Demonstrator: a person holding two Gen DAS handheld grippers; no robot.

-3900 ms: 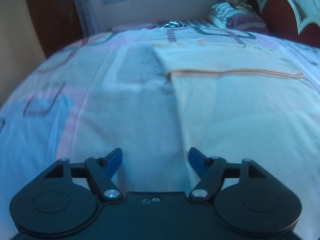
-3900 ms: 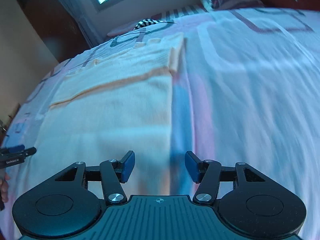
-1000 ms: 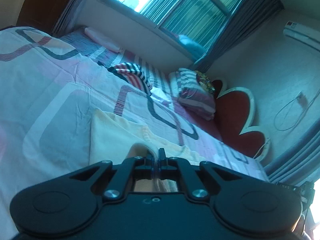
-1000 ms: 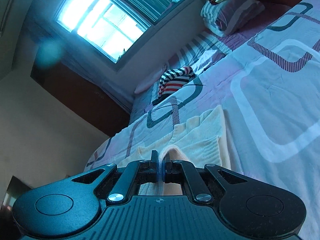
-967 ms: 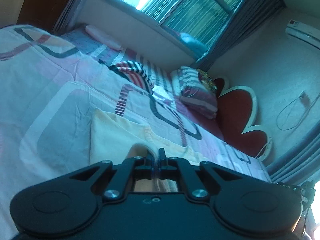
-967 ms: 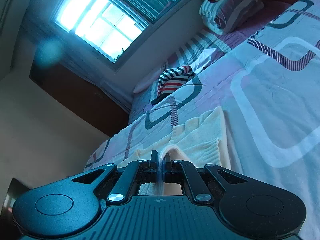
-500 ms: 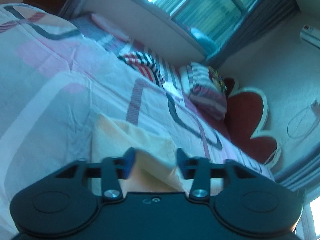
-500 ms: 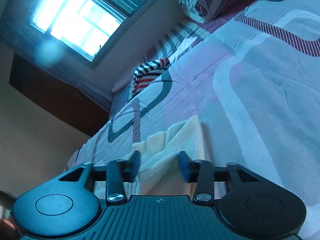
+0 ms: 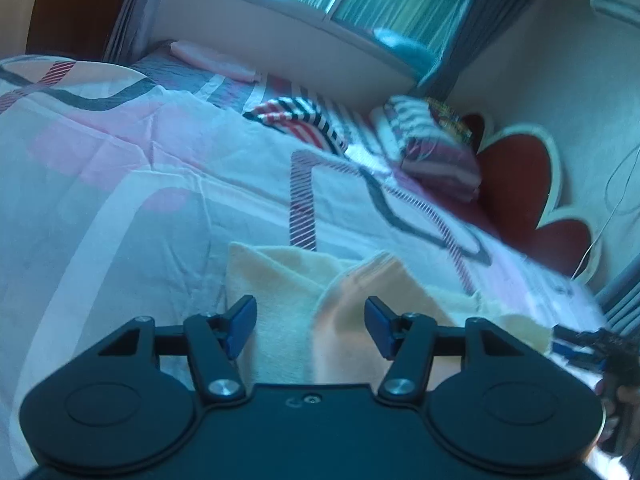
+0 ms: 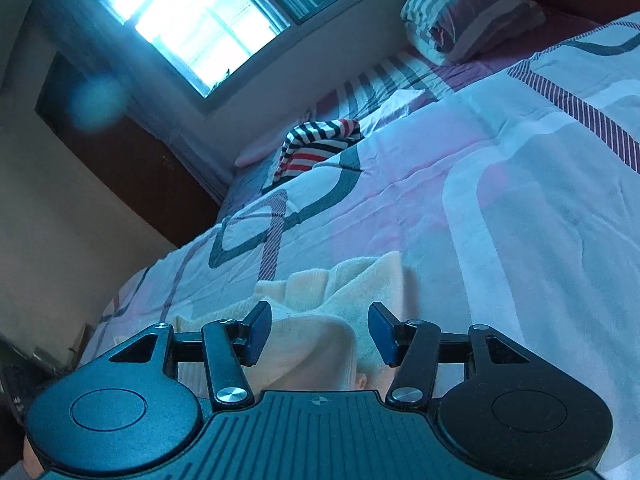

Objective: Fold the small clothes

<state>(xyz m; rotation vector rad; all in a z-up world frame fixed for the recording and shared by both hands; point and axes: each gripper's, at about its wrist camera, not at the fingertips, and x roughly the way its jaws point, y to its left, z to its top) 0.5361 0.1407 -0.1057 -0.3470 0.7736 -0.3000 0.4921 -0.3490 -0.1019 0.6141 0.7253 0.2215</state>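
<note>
Both grippers, a second earlier pinching the cream cloth (image 9: 288, 300), had let go: the left gripper (image 9: 310, 326) and right gripper (image 10: 318, 332) were spread wide above it. The cloth lay folded on the bed (image 9: 120, 200), its near part hidden behind the gripper bodies. Both pointed low across the bed, tilted up toward the window (image 10: 192, 16).

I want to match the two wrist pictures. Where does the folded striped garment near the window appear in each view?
Left wrist: the striped garment lies upper centre, on the far part of the bed, left of the pillow.
Right wrist: the striped garment lies centre, slightly left, below the window.
Shared landmark: the pillow, upper right in the right wrist view.
</note>
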